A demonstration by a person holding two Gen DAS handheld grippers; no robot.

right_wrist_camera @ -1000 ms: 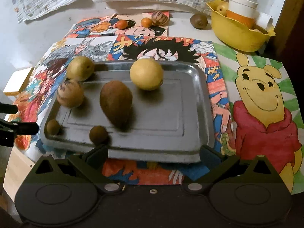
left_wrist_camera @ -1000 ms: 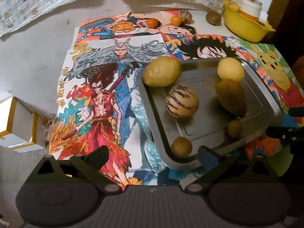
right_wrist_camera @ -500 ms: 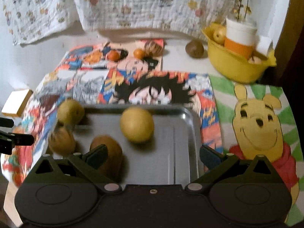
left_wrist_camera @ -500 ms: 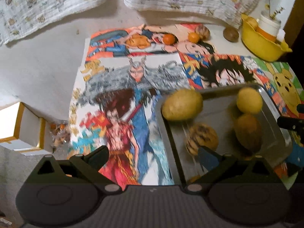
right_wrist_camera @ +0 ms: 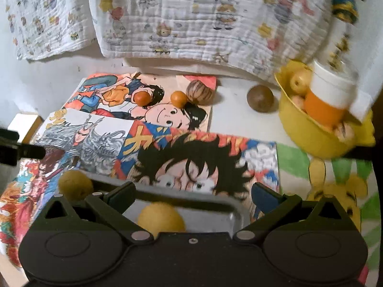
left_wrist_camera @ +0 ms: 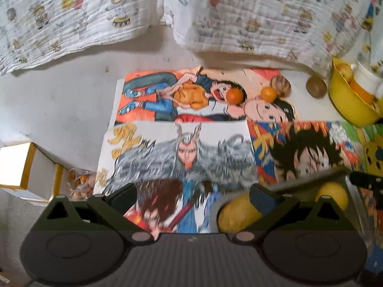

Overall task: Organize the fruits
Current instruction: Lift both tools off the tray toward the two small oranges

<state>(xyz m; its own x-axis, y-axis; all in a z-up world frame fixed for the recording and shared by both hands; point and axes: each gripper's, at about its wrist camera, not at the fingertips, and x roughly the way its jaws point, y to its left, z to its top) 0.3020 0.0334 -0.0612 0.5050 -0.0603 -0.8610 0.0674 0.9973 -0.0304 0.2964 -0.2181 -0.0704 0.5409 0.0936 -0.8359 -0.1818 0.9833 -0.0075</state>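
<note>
Both views have tilted up; tray (right_wrist_camera: 235,206) now low, left gripper (left_wrist_camera: 192,192) and right gripper (right_wrist_camera: 193,192) spread, empty.

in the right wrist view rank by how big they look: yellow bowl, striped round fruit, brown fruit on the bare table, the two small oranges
1. yellow bowl
2. striped round fruit and brown fruit, too alike to rank
3. two small oranges, about equal

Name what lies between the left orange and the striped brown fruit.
The second orange, touching the striped brown fruit and apart from the left orange; clearest in the right wrist view.
</note>
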